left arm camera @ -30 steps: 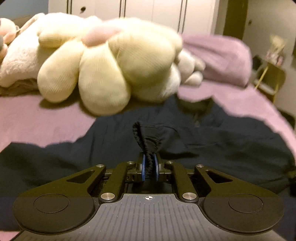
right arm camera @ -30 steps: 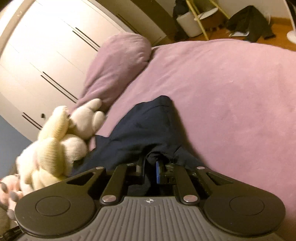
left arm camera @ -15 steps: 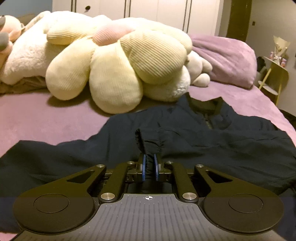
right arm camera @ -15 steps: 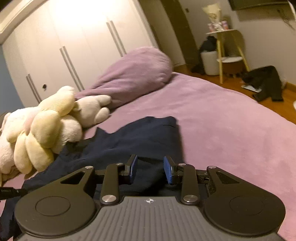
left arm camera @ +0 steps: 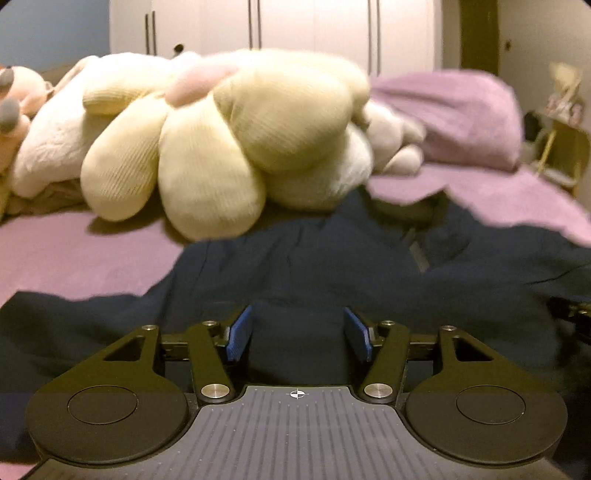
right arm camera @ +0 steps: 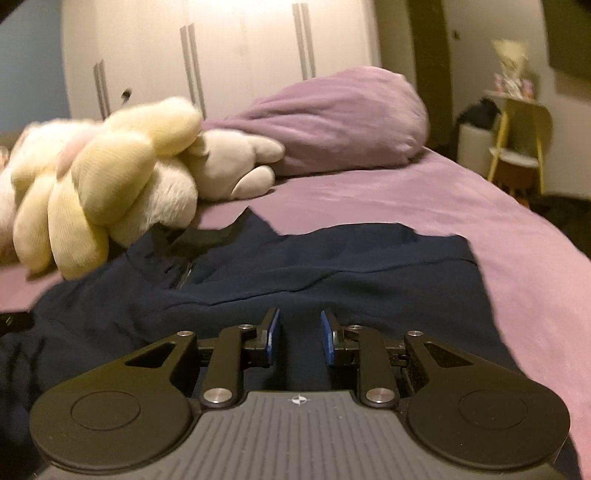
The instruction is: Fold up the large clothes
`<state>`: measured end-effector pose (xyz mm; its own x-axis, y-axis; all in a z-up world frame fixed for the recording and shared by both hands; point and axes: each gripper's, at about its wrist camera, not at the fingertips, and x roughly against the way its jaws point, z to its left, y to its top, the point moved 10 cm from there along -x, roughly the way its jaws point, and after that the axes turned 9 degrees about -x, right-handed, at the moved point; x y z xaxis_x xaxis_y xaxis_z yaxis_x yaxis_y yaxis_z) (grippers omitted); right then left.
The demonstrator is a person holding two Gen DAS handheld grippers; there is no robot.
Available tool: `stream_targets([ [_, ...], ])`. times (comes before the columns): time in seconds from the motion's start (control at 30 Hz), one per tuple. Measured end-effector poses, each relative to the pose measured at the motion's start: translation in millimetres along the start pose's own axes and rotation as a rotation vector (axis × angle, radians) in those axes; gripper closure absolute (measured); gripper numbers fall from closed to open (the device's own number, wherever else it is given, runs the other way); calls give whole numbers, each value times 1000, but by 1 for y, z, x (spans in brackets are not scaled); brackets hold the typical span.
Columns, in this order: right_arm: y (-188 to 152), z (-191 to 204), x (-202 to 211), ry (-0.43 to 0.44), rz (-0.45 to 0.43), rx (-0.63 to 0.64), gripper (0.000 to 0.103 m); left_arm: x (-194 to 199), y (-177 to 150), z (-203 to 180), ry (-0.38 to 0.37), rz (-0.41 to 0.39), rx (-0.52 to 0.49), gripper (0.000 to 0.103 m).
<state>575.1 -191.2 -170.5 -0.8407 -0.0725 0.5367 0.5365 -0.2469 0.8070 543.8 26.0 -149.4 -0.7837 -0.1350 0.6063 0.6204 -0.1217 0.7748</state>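
Dark navy jacket (left arm camera: 332,266) lies spread across the purple bed (left arm camera: 74,251), collar end toward the plush pile, zip visible near the collar in both views. In the right wrist view its far edge runs flat to a corner on the bedspread, w/ a fold line across the fabric

L gripper (left arm camera: 298,334): jaws wide apart, blue pads (left arm camera: 239,332) clear, nothing held; dark cloth lies betw & under the fingers. R gripper (right arm camera: 300,336): jaws also apart, narrower gap than L, nothing clamped; jacket (right arm camera: 332,266) sits below & ahead of it

Yellow flower plush (left arm camera: 221,147) rests at the head of the bed, just touching or overlapping the jacket's collar area; can't tell which. White plush (left arm camera: 388,140) behind it, purple pillow (left arm camera: 461,118) to the right. Wardrobe (left arm camera: 295,26) behind the bed. Yellow side table (right arm camera: 517,140) by the far wall. Both views a bit motion-blurred
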Motion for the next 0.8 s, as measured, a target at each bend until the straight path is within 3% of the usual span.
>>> stream_targets([
  [0.07, -10, 7, -16, -20, 22, 52, 80, -17, -16, 2, 15, 10, 28, 39],
  [0.13, -26, 3, -32, -43, 44, 79, 80, -21, -23, 0, 29, -46, -20, 37],
  [0.2, -33, 0, -36, -26, 11, 83, 80, -24, -25, -2, 37, -63, -45, 34],
  [0.33, -34, -6, -38, 11, 14, 43, 80, -19, -15, 3, 42, -41, -72, 31],
  [0.43, -27, -8, -31, 21, 26, 36, 81, -5, -16, 28, 61, -52, -78, 27],
  [0.47, -23, -13, -24, 9, 17, 44, 81, -6, -19, 38, 67, -48, -67, 19],
  [0.57, -9, -45, 1, -71, -65, 58, 81, -15, -33, 53, 26, -26, -12, 9],
  [0.67, -11, -79, 6, -161, -79, 88, 81, -22, -36, 51, 32, -15, -10, 5],
  [0.8, -19, -96, -6, -156, -48, 28, 81, -28, -36, 54, 11, -3, 18, 3],
])
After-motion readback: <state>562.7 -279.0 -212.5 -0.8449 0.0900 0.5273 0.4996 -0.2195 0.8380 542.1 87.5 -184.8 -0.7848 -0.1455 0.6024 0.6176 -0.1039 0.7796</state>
